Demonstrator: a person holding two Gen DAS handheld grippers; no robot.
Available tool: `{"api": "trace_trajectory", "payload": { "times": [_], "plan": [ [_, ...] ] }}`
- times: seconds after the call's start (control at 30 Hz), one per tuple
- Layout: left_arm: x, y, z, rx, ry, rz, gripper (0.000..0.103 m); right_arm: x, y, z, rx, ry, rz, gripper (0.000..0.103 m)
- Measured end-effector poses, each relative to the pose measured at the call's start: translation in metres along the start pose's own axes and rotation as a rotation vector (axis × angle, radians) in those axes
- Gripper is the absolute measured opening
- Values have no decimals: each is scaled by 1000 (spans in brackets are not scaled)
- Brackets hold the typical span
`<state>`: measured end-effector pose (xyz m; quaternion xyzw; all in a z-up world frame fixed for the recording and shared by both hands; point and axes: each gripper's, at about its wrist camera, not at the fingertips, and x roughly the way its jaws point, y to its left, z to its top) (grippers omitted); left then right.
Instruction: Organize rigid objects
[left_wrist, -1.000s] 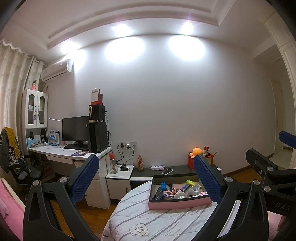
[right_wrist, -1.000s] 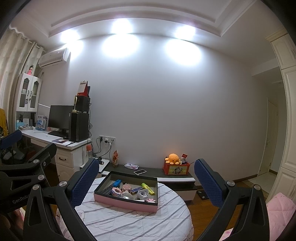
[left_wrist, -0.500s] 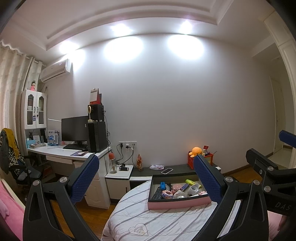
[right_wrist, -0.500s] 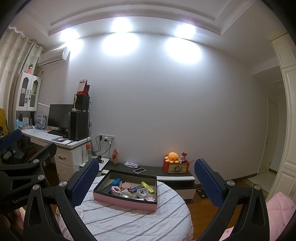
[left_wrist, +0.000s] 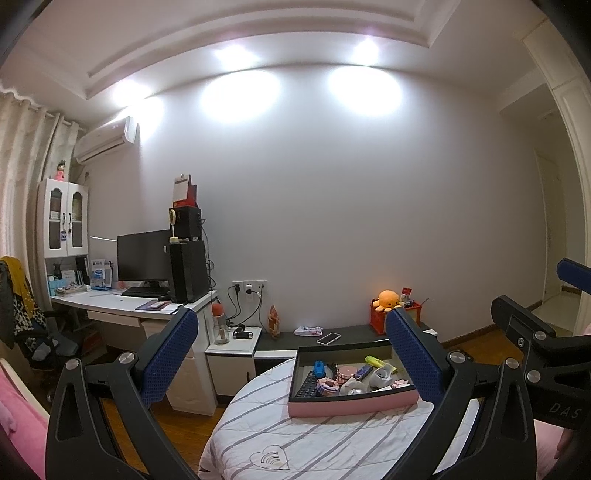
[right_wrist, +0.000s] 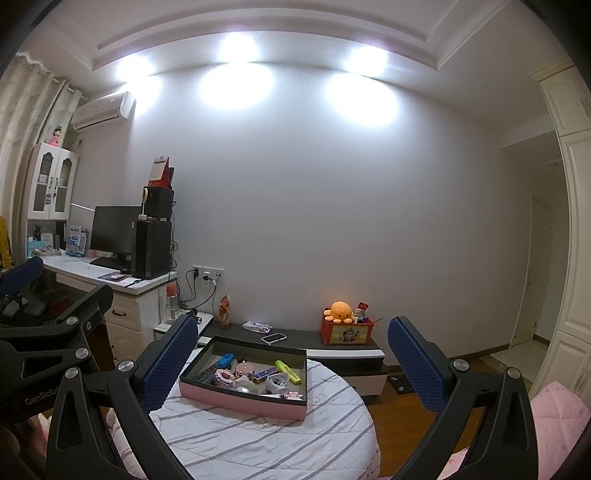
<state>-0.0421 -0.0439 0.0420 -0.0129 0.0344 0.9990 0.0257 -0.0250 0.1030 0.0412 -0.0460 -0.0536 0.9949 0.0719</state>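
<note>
Pink-sided and dark inside, the tray (right_wrist: 242, 400) sits near the far edge of the striped round worktop (right_wrist: 258, 443), crowded with small rigid items, among them a yellow highlighter (right_wrist: 287, 366) and a blue toy (right_wrist: 226, 358). The left tool (left_wrist: 291, 363) and the right tool (right_wrist: 291, 363) are held spread and empty, well short of the tray. One item should be singled out from above, its neighbours left undisturbed.

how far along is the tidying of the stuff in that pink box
Nothing looks done yet. The small items, such as the yellow highlighter and blue toy, lie jumbled in the pink box on the striped round table. Nothing is in hand: the left claw and right claw are open, empty and short of the box. All the sorting is left.
</note>
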Motion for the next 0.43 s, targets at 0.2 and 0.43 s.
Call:
{"api": "trace_trajectory", "payload": {
  "times": [0.2, 0.43],
  "plan": [
    [3, -4, 0, 2, 15, -2, 103, 5, -5, -3, 11, 9, 5, 103],
    [14, -11, -2, 13, 41, -8, 103, 16, -11, -7, 33, 29, 15, 103]
  ]
}}
